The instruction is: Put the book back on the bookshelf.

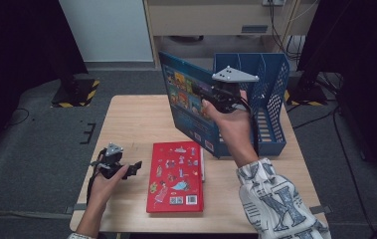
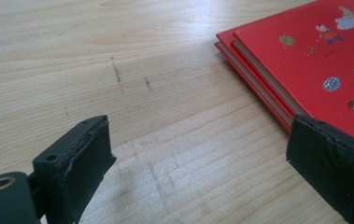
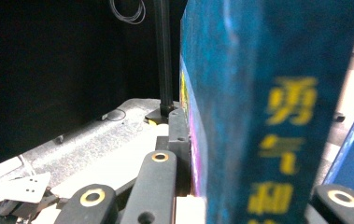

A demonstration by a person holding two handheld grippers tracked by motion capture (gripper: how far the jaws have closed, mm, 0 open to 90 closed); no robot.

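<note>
Risk on the left first: your left gripper (image 1: 134, 168) rests low on the counter (image 1: 126, 119) with its jaws spread wide and nothing between them, just beside the red book (image 1: 176, 177) that lies flat near the front edge. Push in from there and a jaw tip could catch the cover edge and skid the book rightward instead of getting round it. Farther right, your right gripper (image 1: 210, 99) has its jaws clamped tight on the blue book (image 1: 188, 102), held upright and a little tilted above the counter, just left of the blue file rack (image 1: 270, 94). The grip sits at one edge, so the book may swing or slip, and its lower corner could knock the rack wall and shove the rack away
</note>
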